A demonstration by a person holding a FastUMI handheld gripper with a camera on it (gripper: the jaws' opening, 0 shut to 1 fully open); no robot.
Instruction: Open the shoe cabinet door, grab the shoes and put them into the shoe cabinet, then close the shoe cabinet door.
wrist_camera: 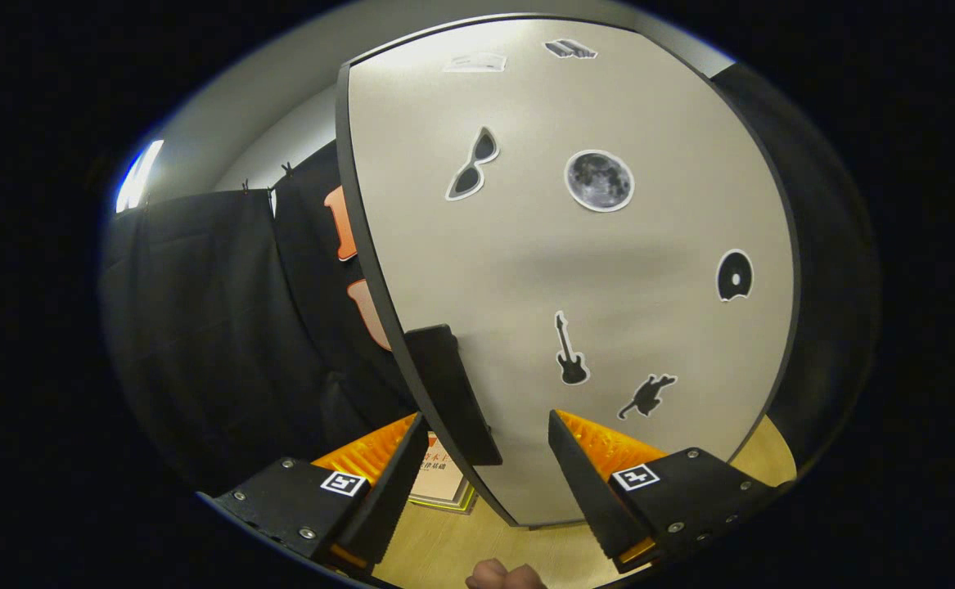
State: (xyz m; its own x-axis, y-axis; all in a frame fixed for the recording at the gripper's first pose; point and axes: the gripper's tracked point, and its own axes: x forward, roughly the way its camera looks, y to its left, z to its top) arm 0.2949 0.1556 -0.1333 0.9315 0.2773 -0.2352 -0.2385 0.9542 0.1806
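Tool point(487, 458) fingers spread apart, gripping nothing. Dark handle point(452, 393) on shoe cabinet door's point(542, 270) edge just ahead, between fingers, nearer left one; contact not discernible. Door grey, dark-rimmed, covered in stickers: guitar point(569, 352), moon point(599, 181), sunglasses point(472, 164). Book point(440, 483) on wooden floor point(452, 544) below door edge.

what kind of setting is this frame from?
Probably a staged recording booth, not a home: black cloth wall behind, a sticker-covered shoe cabinet door with a dark handle between the open claw fingers, and a wood-look floor below.
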